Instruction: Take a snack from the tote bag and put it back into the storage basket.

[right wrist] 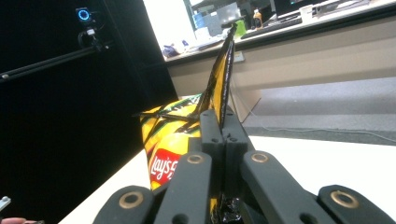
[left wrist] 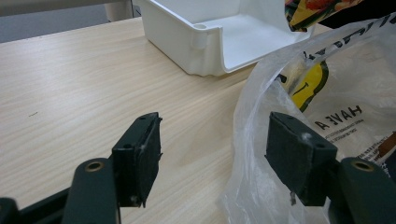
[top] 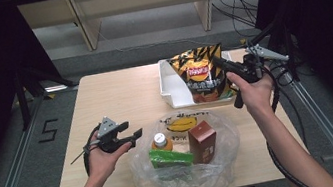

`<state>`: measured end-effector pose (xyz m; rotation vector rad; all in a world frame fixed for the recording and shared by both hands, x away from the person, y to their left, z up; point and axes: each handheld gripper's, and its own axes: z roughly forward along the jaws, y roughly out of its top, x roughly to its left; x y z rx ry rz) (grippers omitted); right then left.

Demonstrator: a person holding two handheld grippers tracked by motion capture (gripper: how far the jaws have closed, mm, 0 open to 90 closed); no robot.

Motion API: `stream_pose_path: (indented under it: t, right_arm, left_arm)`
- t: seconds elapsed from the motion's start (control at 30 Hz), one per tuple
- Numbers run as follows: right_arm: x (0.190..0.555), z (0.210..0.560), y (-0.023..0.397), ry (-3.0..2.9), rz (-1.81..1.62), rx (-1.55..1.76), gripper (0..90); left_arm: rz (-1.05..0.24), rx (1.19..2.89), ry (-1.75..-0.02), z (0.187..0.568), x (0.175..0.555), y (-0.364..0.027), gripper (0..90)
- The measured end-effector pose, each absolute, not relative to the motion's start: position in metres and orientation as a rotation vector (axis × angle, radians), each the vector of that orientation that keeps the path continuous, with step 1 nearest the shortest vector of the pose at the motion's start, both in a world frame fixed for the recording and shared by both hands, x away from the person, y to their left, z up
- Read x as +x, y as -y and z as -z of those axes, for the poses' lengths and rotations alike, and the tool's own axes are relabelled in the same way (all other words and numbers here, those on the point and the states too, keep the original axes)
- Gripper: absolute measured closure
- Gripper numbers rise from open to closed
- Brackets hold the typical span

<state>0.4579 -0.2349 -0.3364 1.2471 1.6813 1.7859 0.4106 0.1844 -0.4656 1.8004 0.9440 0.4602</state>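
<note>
1. The wooden surface (top: 121,105) carries everything; a white bin (top: 169,85) stands at its far right and a clear plastic bag (top: 187,171) lies open at the near edge
2. The plastic bag holds an orange drink bottle (top: 161,142), a green packet (top: 170,157) lying across in front of it, and a brown carton (top: 203,141) upright to the right, all close together
3. The chip bag (top: 200,75), yellow and black, stands upright over the white bin, its right upper edge pinched by the right gripper (right wrist: 223,126), whose jaws are clenched flat on the foil
4. The left gripper (left wrist: 212,149) hovers released just left of the plastic bag, jaws apart; in the left gripper view one pad (left wrist: 299,154) sits against the bag's crumpled rim while the other (left wrist: 140,158) is over bare wood
5. The bag's rim stands between the left gripper and the bottle
</note>
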Motion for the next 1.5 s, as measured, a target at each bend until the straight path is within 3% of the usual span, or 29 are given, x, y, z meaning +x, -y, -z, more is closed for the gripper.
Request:
stream_pose_path:
  t: [1.5]
  right_arm:
    - [0.538, 0.326, 0.232, -1.566, -1.668, 1.374, 90.0]
  left_arm:
    - [-0.475, 1.796, -0.95, 0.465, 0.411, -0.184, 35.0]
